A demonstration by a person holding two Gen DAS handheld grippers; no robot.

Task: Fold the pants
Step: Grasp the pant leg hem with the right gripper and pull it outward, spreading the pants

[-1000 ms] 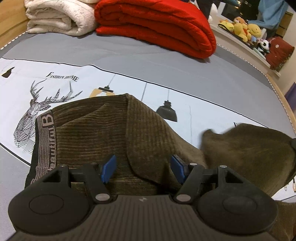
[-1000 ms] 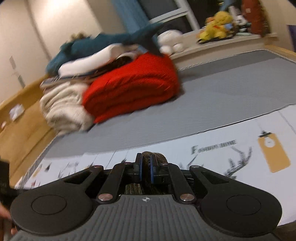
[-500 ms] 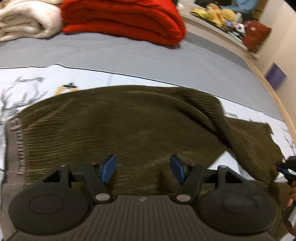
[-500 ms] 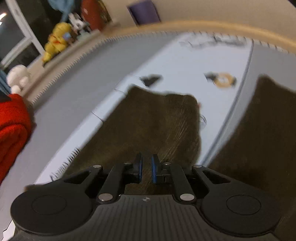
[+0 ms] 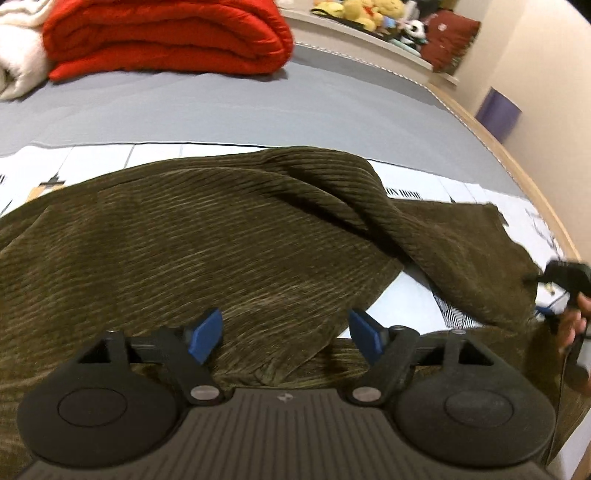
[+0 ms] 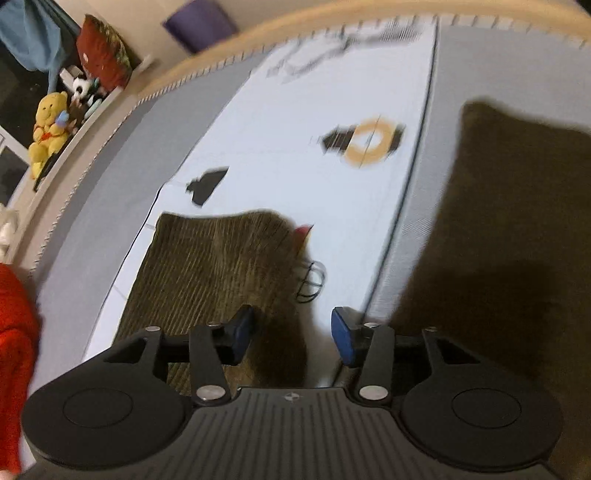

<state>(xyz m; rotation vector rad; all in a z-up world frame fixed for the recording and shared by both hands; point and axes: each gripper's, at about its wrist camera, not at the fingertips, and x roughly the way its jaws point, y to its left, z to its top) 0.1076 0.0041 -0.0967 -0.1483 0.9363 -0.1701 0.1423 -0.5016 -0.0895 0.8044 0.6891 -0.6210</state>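
while pants [image 5: 207, 243] lie spread, left gripper [image 5: 286, 334] and right gripper [image 6: 291, 332] gape wide.

A home bedroom: a bed [image 5: 221, 110], a folded red blanket [image 5: 166, 37], stuffed toys [image 5: 354, 11] on a ledge.

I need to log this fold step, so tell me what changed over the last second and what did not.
The right tool let go: it was shut on the pants a second ago and its jaws now stand open above the leg end. The leg it carried now lies stretched out across the bed. The left tool stayed open over the fabric, and the red blanket stayed put.
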